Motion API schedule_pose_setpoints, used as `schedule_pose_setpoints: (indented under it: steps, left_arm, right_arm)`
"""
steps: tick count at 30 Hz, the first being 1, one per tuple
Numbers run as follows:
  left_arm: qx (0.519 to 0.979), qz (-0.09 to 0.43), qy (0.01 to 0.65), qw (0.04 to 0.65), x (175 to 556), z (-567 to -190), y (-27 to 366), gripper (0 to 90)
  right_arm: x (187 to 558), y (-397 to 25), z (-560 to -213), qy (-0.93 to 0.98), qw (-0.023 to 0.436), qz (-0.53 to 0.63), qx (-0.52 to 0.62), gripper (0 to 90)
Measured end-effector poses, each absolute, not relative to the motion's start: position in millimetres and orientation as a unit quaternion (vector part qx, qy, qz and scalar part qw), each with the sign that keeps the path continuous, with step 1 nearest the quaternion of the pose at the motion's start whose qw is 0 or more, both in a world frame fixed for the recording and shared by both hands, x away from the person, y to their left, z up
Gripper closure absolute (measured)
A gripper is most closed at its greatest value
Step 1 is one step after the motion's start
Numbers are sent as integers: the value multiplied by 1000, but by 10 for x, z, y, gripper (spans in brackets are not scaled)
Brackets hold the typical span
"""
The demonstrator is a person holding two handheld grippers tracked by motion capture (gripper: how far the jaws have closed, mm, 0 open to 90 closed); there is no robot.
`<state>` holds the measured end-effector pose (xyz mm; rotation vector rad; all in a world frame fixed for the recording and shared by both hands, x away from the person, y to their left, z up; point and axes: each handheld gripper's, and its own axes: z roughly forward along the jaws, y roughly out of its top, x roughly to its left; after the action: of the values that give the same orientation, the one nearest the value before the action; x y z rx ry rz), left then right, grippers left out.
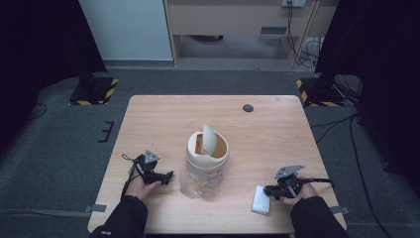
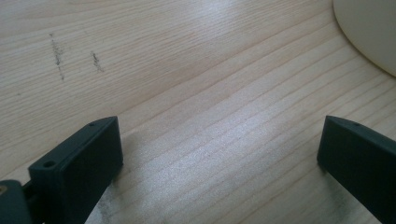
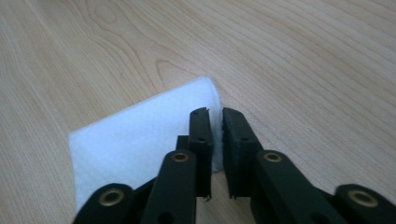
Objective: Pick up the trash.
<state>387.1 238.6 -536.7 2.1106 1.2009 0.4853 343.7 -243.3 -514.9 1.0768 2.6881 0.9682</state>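
The right tongs [image 3: 215, 116] are clamping the edge of a white folded cloth [image 3: 140, 135], their jaws pressed nearly together on its rim. In the high view the cloth [image 1: 261, 200] is lying flat on the tabletop [image 1: 277, 129], near the front edge and to the right of a cream swing-lid bin [image 1: 207, 151] that is standing at the middle; the right tongs [image 1: 270, 191] are touching the cloth's right side. The left tongs [image 1: 168, 177] are resting just left of the bin, and in the left gripper view the left tongs [image 2: 219, 149] are gaping wide over bare wood, with the bin's cream wall [image 2: 371, 32] showing beyond.
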Motion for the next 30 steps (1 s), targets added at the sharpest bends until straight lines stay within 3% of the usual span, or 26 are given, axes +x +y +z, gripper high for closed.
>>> schedule_pose_setpoints:
  steps: [14, 30]
  left_arm:
    - [806, 185, 458, 327, 3872, -5367, 2386, 0]
    - [805, 185, 459, 327, 3872, -5367, 2385, 0]
  right_arm:
    - [3508, -2609, -4898, 830, 74, 391, 390, 884]
    - [3573, -2774, -4529, 735, 164, 515, 409, 885]
